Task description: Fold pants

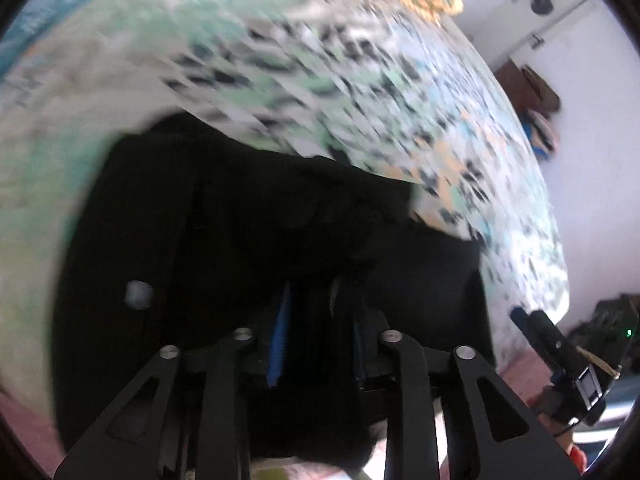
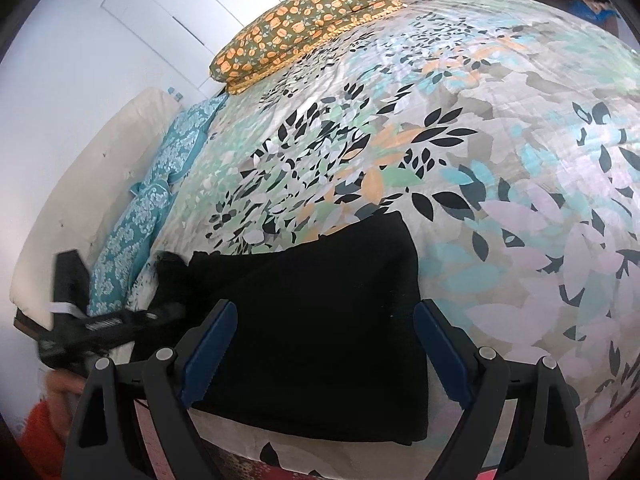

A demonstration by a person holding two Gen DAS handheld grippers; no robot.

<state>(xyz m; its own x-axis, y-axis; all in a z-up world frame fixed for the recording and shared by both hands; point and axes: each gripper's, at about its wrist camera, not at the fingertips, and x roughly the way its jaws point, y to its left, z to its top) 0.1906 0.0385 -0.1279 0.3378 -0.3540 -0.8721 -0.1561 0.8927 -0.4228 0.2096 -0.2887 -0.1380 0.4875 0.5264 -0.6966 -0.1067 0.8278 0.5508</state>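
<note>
A white-walled bedroom frames a bed (image 2: 500, 128) under a leaf-print quilt, with an orange-flowered pillow (image 2: 308, 20) at the upper centre of the right wrist view and a teal patterned cloth (image 2: 160, 200) along its left side. The pants (image 2: 320, 320) lie at the lower centre of that view, near the bed's nearest edge, black and already gathered into a compact, roughly rectangular block with a straight right side and a clean upper right corner; the upper left end is lumpier, with a small loose tuft sticking out. Judging by this shape, the folding looks well along, with at least one fold made; what seems left is a final fold or a tidying of that uneven left end. The right claw (image 2: 320, 352) hangs above the block with its blue pads spread wide, one at each side of the cloth and not pressing on it. In the left wrist view, which is blurred, the pants (image 1: 260, 220) fill the lower centre as a dark mass with little detail, a small pale spot, perhaps a button, at left. The left claw (image 1: 316, 340) stands narrow with black fabric bunched between its blue pads, so it appears to hold a fold of the pants. The fabric looks soft, matte and limp, likely to slump if dragged.
</note>
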